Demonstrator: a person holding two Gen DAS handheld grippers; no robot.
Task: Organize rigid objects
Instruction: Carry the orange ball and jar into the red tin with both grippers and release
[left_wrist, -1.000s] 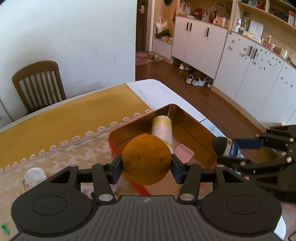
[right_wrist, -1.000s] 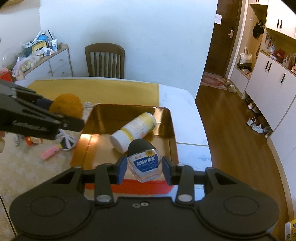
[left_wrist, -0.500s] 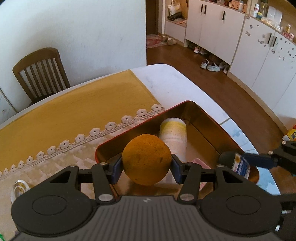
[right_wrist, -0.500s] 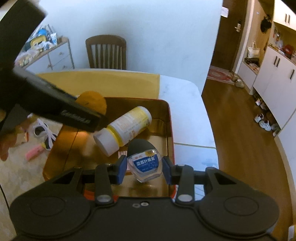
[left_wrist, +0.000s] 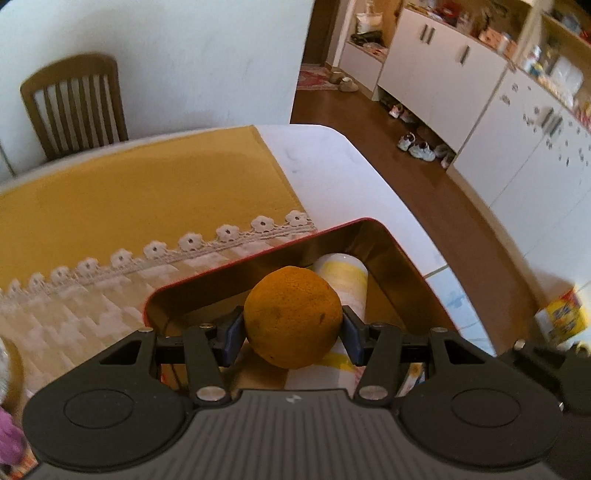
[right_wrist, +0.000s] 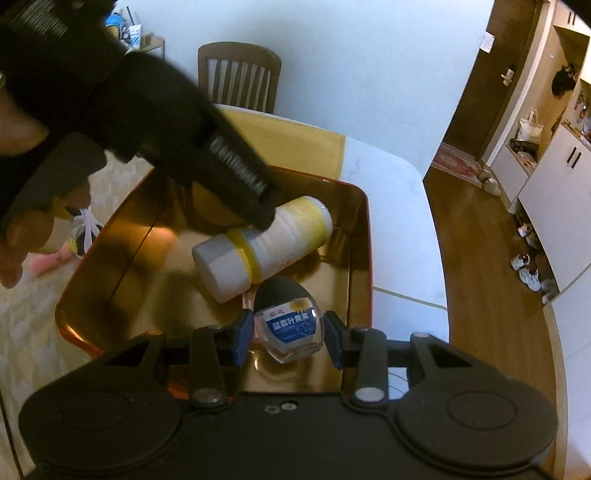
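One orange (left_wrist: 292, 316), one small bottle (right_wrist: 291, 320) with a dark cap and blue label, and one larger white-and-yellow bottle (right_wrist: 264, 245) lying on its side are counted, together with one gold tray (right_wrist: 360, 236) with a red rim. Two sets of tongs are seen, the left (left_wrist: 291, 334) and the right (right_wrist: 288, 334), along with one wooden chair (left_wrist: 74, 103) and one desk (left_wrist: 332, 166) bearing one yellow cloth (left_wrist: 140, 199). A few pairs of shoes (left_wrist: 419, 147) are scattered on the floor, too blurred for an exact count.
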